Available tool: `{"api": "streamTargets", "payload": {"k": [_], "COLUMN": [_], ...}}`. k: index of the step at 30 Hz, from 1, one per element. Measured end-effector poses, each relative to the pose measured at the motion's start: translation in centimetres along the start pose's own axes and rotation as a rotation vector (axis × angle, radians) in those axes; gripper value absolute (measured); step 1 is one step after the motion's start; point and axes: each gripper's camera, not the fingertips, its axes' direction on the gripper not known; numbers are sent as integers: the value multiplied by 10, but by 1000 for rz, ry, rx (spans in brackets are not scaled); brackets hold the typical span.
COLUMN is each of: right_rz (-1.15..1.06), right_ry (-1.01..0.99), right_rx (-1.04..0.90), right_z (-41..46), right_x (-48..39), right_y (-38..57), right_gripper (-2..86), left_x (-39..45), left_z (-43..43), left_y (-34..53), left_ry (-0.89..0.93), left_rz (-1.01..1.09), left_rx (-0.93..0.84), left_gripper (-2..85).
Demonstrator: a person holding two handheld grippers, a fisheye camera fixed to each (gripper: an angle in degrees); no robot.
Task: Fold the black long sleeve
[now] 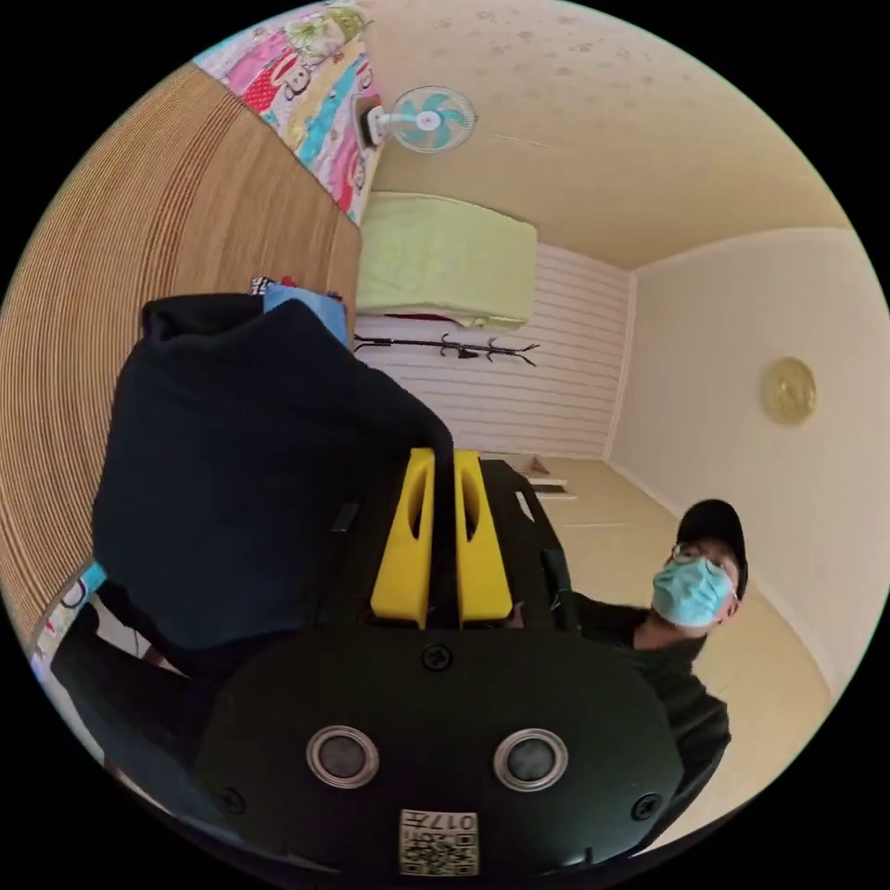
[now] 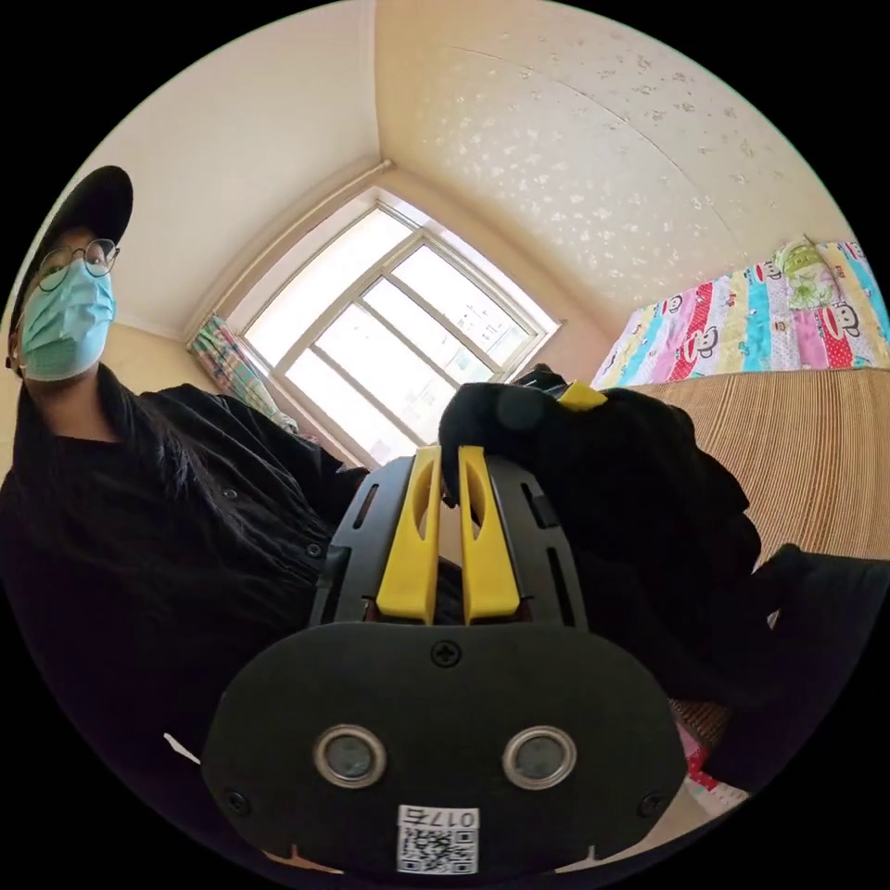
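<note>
The black long sleeve (image 1: 222, 473) hangs lifted in the air in the left gripper view, bunched to the left of the jaws. A strip of its cloth runs between the two yellow jaws of my left gripper (image 1: 444, 456), which is shut on it. In the right gripper view the black long sleeve (image 2: 640, 519) bulges to the right of the jaws. My right gripper (image 2: 449, 454) is shut on a fold of it at the fingertips. Just beyond that fold, the other gripper (image 2: 565, 394) shows a yellow tip poking out of the cloth.
A woven straw mat (image 1: 139, 278) covers the bed, with a colourful cartoon sheet (image 2: 751, 320) at its edge. A person in a cap and mask (image 1: 691, 579) in dark clothes stands close. A window (image 2: 389, 324), a wall fan (image 1: 426, 119) and a coat rack (image 1: 464, 348) line the walls.
</note>
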Motion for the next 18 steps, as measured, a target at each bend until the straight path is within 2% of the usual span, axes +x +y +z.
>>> {"api": "streamTargets", "payload": {"k": [3,4,6,8,11,13,14,15,16,17,18], "right_rz": [-217,-274,-332,-276,-180,-96,-92,-103,-151,-189,-166], "right_ry": [-173,-198,-134,105,341,376,301,258,195,189,239], "right_rx": [-44,-29,37,115,92,69,24,-13,-130,-235,-245], "right_z": [-2,-11,-28,-44,-37,-16,7,22,56,85,92], "right_x": [-40,-49,-56,-45,-17,6,16,18,19,18,19], "right_y": [-10,-11,-9,-7,-11,-17,-23,-26,-33,-40,-43], "right_gripper": [58,68,80,95,160,190,195,192,137,33,29], "left_x": [98,114,164,197,245,267,277,285,288,295,304], "left_z": [-5,-8,-22,-27,-29,-23,-19,-15,-14,-16,-23], "left_y": [12,14,22,28,39,45,50,54,57,64,73], "left_ry": [191,205,212,238,317,324,314,289,276,241,194], "left_rz": [413,462,572,654,769,812,824,823,824,826,835], "left_rx": [-95,-93,-65,-57,-41,-58,-72,-81,-83,-84,-71], "left_gripper": [36,36,35,35,35,35,36,36,37,37,37]}}
